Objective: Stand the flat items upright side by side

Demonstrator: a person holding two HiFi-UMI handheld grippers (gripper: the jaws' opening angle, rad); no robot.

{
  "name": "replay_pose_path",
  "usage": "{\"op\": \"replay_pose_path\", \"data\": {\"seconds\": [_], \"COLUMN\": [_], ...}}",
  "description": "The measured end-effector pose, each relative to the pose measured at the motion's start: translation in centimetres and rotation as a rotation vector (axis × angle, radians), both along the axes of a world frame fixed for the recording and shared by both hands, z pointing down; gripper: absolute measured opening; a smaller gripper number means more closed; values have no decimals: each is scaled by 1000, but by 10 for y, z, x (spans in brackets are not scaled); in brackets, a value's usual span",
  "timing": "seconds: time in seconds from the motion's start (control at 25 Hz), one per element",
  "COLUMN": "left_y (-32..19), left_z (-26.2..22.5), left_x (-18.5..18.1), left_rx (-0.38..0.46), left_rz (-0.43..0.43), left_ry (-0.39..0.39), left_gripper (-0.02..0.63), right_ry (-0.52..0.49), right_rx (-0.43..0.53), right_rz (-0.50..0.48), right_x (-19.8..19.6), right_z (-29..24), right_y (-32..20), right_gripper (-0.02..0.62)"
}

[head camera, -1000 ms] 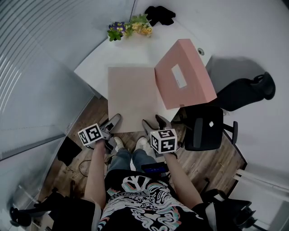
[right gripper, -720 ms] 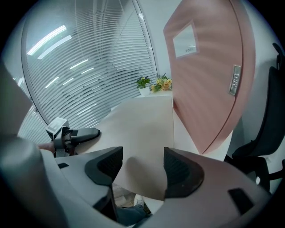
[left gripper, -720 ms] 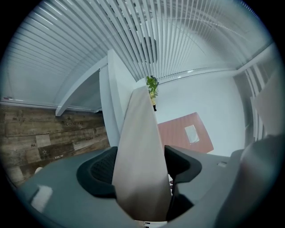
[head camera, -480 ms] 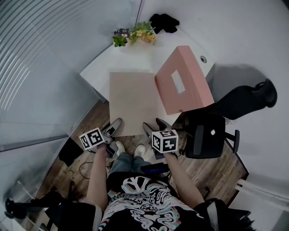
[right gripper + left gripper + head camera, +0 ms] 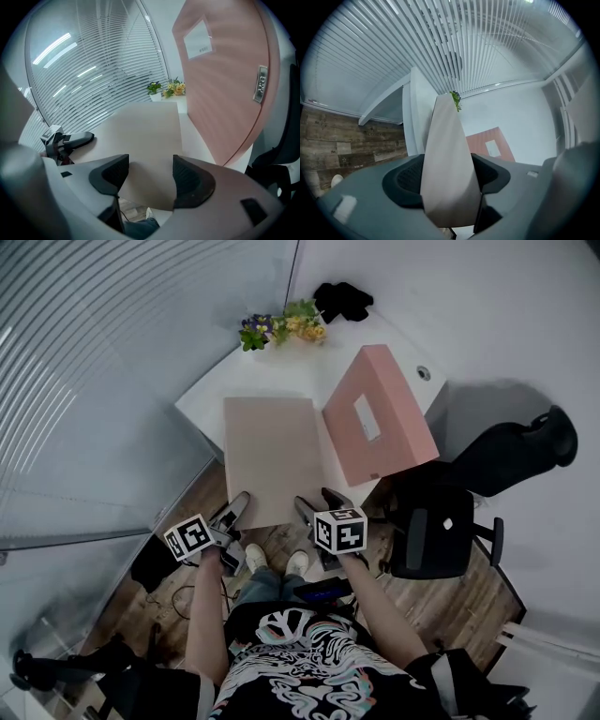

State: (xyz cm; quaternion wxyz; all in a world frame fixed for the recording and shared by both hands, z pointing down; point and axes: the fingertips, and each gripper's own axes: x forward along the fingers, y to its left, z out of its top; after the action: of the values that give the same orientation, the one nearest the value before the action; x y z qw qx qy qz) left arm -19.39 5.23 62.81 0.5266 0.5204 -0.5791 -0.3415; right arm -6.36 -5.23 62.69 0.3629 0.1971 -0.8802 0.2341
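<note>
A flat beige box lies on the white desk, its near end jutting past the desk's edge. To its right a flat pink box with a white label appears to stand tilted on edge. My left gripper is at the beige box's near left corner. In the left gripper view the beige box fills the gap of that gripper; the jaws have just been closing and both pads touch it. My right gripper is open at the near right corner. The beige box shows beyond its pads.
A flower pot and a black bundle sit at the desk's far end. A black office chair stands right of my legs. Slatted blinds run along the left. The floor below is wood.
The whole scene has slid slightly down the picture as the head moved. Both grippers stay at the beige box's near edge; the left one sits a little lower and further from the desk.
</note>
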Motion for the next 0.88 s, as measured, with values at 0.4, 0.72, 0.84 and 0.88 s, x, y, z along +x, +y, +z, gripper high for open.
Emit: {"op": "replay_pose_path", "data": {"seconds": [0.4,0.72,0.84,0.88], "left_y": [5,3,6,7], "left_z": [-25,-41,-45,-46], "left_x": [-4,-3,-5,-5], "left_rx": [29,52,46,45], "left_rz": [-18,-23,-24,-25], "left_ry": [-22,-36,-66,-77], "left_gripper": [288,291,293,293], "right_ry": [-48,-61,-65,-66], "right_rx": [-83,-130,-152,-166], "right_rz": [11,16,17,19], "right_x": [-7,-6,-6,-6], "right_z": [-3,-5,-5,-5], "right_y": [1,-1,0,0], "right_gripper": [291,288,288,287]}}
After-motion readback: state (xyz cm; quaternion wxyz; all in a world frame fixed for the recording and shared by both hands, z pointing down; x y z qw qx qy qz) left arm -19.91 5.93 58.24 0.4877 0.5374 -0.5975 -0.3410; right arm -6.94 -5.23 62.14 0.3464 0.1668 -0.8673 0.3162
